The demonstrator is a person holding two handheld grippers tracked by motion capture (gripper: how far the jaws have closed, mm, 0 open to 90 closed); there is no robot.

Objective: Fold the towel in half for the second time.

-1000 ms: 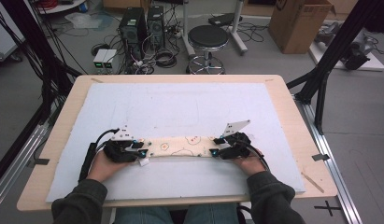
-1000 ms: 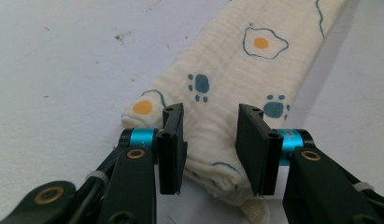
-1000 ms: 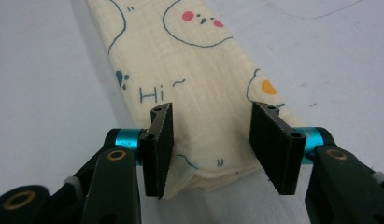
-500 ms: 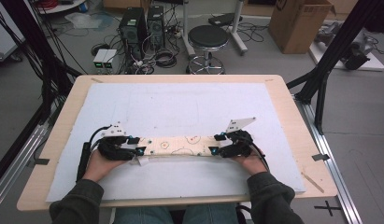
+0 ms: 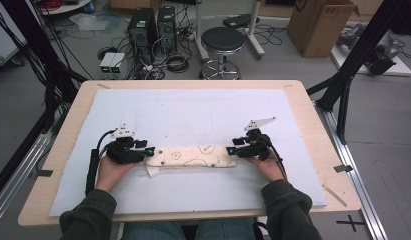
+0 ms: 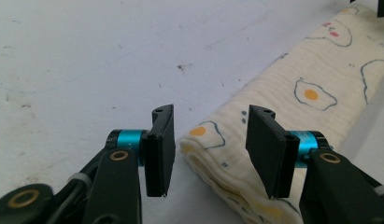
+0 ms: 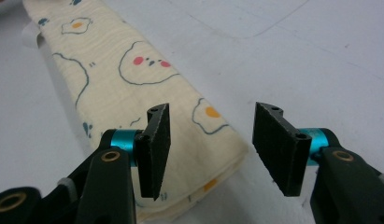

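White padding (image 5: 193,110) covers the table, and a folded cloth (image 5: 192,156) printed with fried eggs is laid across its near middle. Each end is flanked by a gripper, left gripper (image 6: 210,149) and right gripper (image 7: 209,149); their jaws, spread and pinching nothing, have just been closing.

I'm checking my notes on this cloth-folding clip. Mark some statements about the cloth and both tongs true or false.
1. The folded cloth lies as a long strip between the two tongs. True.
2. The left tongs are clamped shut on the cloth. False: the jaws stand apart, with the cloth's end between them.
3. The cloth is plain blue. False: it is cream with fried-egg prints.
4. The right tongs are open at the cloth's end. True.
5. The cloth rests on a white mat. True.
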